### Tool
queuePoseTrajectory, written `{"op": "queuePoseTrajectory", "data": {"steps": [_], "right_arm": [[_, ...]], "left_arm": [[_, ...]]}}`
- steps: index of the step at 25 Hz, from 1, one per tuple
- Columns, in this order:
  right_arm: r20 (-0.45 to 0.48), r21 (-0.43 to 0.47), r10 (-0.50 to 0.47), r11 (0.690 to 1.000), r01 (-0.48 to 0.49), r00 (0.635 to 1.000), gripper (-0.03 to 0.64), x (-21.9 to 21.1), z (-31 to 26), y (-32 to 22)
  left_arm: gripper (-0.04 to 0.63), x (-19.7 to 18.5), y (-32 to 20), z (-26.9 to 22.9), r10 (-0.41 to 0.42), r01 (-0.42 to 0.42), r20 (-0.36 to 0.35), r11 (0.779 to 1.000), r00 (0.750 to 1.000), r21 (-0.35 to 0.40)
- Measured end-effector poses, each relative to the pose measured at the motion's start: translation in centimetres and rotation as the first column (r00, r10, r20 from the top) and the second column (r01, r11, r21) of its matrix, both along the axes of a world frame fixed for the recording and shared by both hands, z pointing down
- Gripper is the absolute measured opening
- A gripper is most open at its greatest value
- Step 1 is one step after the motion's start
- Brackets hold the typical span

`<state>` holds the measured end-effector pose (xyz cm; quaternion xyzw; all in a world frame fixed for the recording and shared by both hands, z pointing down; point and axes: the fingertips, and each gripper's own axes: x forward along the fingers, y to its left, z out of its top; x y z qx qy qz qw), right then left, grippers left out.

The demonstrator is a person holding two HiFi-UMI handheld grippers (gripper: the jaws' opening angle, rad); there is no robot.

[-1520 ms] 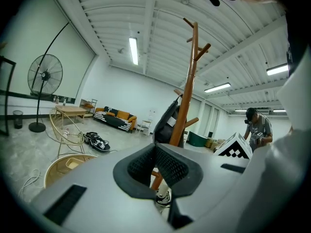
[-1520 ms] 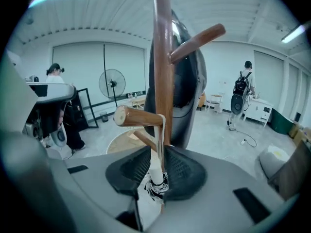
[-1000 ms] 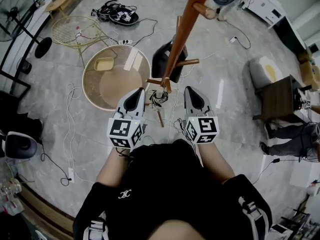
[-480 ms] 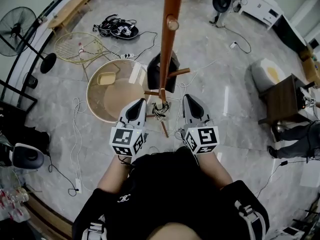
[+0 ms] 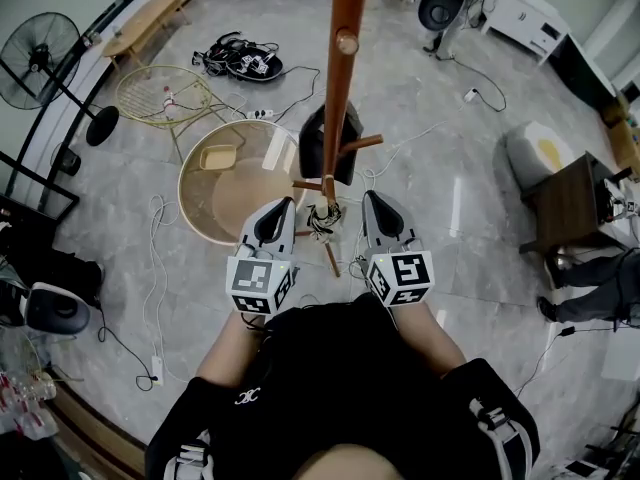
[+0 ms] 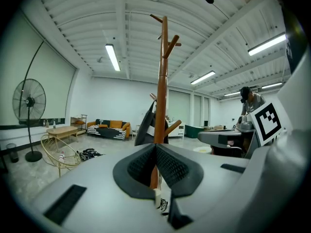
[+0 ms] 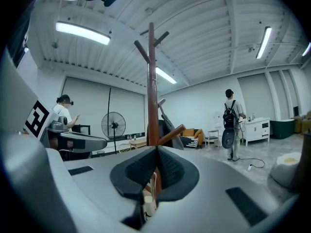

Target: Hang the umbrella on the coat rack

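Since the black umbrella (image 5: 318, 140) appears to hang from a lower peg of the coat rack (image 5: 340, 78), I judge the hanging done. My left gripper (image 5: 281, 208) and right gripper (image 5: 373, 201) have fingers pressed together, empty, near the pole; only withdrawing remains.

head view: steeply down from above | gripper views: level, near | shared: coat rack (image 5: 337, 98)
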<state>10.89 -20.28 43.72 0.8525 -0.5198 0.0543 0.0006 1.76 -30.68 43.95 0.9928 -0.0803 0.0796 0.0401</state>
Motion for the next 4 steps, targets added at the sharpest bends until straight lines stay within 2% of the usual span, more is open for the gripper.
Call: {"op": "queuePoseTrajectory", "data": {"steps": [4], "right_arm": [[0.024, 0.010, -0.004, 1.000, 0.003, 1.000, 0.015, -0.44, 0.18, -0.46]], "left_arm": [[0.017, -0.37, 0.11, 0.06, 0.008, -0.008, -0.004, 1.000, 1.000, -0.013]]}}
